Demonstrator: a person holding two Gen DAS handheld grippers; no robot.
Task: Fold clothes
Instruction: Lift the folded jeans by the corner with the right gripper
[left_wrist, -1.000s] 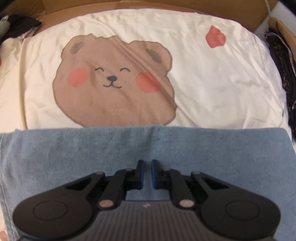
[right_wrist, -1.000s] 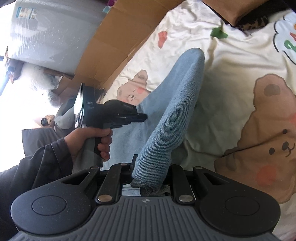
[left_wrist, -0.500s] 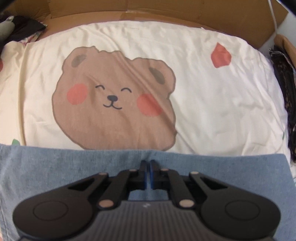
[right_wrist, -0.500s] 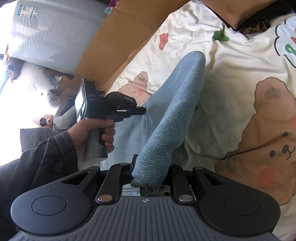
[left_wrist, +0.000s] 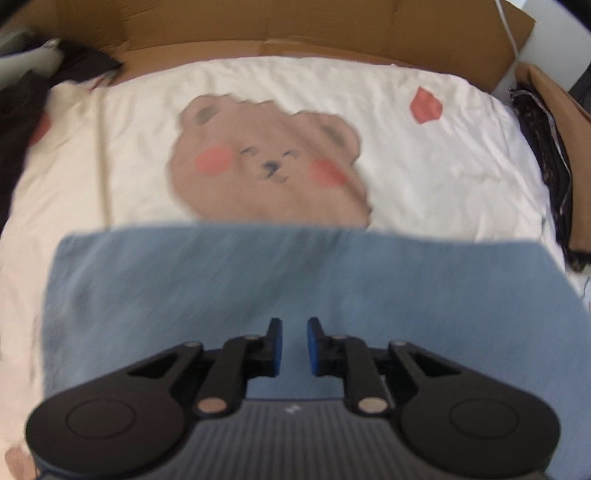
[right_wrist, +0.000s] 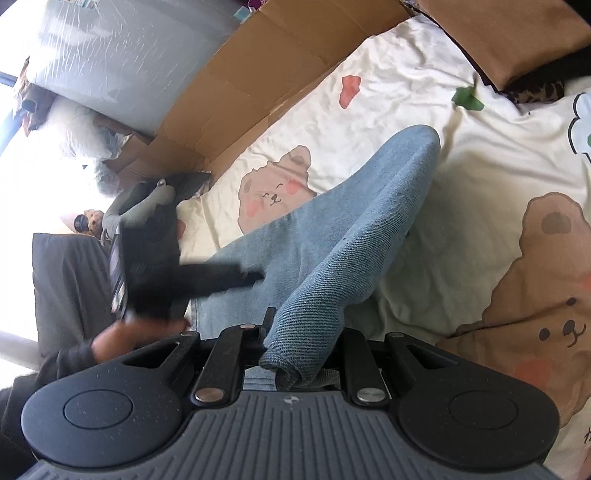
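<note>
The blue denim garment (left_wrist: 295, 280) lay flat on the bear-print bedsheet (left_wrist: 424, 155), its long axis running left to right, directly under and ahead of the left claw (left_wrist: 294, 345) — jaws a little apart, holding nothing. The right claw (right_wrist: 301, 345) was clamped on a raised fold of the same denim (right_wrist: 369, 236), which rose away toward the far side. Being the holder, the right looked nearer to completing the fold.

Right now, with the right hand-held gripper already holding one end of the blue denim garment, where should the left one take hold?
Take the far straight edge of the denim garment, near the bear print, sliding in low from the near side. That edge lies flat and unbunched, and the left hand-held gripper hangs open above the cloth.
</note>
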